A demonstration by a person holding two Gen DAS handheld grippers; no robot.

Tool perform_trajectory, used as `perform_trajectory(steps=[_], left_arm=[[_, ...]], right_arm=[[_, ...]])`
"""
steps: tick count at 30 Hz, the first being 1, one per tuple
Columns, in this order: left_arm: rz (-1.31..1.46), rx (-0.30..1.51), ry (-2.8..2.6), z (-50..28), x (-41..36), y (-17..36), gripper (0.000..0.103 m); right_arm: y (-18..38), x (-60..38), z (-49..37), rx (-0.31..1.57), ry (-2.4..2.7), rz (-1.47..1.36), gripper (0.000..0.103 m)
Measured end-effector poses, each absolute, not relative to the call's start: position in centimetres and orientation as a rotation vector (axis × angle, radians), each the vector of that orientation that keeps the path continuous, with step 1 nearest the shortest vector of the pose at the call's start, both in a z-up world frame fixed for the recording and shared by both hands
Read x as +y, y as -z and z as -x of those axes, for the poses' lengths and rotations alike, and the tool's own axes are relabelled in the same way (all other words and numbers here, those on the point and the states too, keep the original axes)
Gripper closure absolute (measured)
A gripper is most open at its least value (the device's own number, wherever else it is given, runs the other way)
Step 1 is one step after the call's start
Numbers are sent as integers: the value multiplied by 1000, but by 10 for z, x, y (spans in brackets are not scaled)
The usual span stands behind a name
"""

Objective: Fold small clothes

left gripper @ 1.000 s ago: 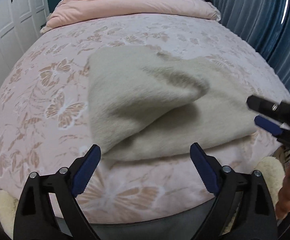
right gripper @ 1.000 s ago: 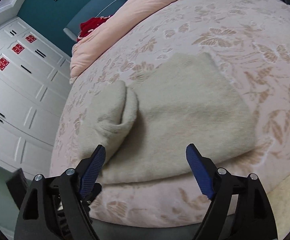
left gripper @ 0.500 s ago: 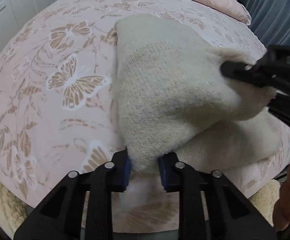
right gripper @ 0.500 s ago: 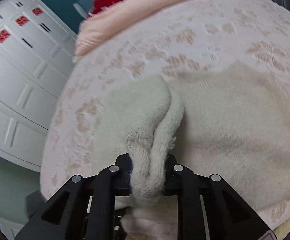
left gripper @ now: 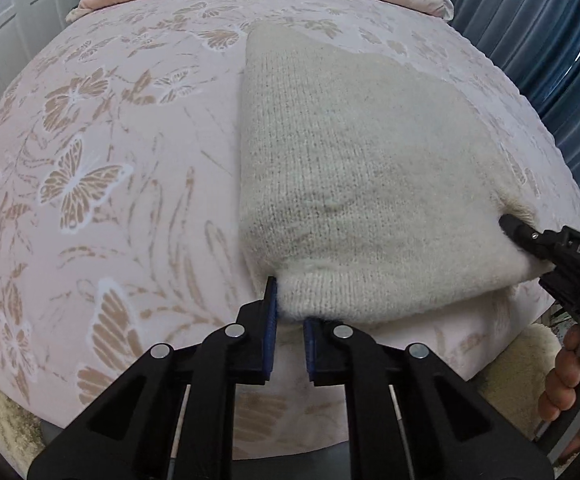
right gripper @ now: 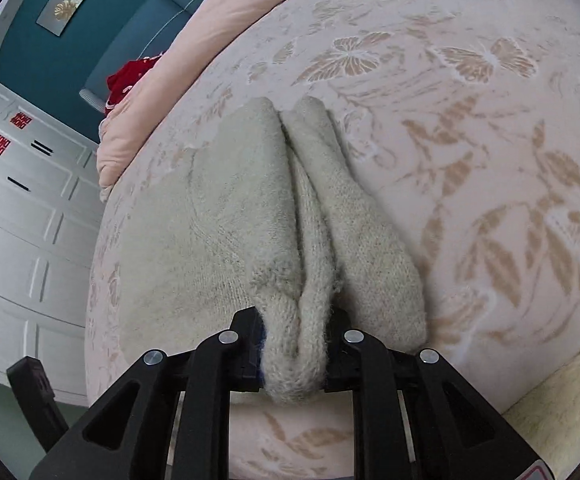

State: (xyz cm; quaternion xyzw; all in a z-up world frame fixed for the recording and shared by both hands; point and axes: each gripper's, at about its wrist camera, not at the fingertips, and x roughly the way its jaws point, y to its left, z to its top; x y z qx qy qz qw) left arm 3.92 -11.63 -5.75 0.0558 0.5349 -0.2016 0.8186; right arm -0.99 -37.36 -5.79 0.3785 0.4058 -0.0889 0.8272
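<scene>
A pink butterfly-print bedspread [left gripper: 90, 184] covers the bed, and on it near the front edge lies a cream knit sweater [left gripper: 353, 184], its long axis running away toward the pillows. The left gripper [left gripper: 288, 312] and right gripper [right gripper: 295, 344] each pinch a near corner; the left's thin bite could slip, dropping the fold crooked

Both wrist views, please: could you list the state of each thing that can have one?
Left gripper: shut on a near corner of the knit garment.
Right gripper: shut on a bunched edge.
Knit garment: folded over, lying on the bed, pinched at two corners.
Bedspread: spread smooth.
</scene>
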Motion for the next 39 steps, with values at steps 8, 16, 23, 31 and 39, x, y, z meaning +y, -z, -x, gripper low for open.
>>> perform_trajectory(steps=[8, 16, 23, 31, 39], left_arm=[[-84, 1158, 429, -45, -105, 54, 91], [-88, 1183, 404, -40, -105, 59, 92], [-89, 1191, 385, -40, -109, 57, 91], [-111, 1181, 360, -36, -118, 50, 74], [-26, 1100, 330, -13, -108, 32, 19]], right_arm=[[29, -376, 1, 819, 202, -648, 87], [64, -391, 14, 847, 175, -861, 82], [52, -380, 9, 857, 160, -854, 70], [-10, -336, -45, 838, 47, -660, 83], [-84, -208, -105, 852, -277, -438, 85]])
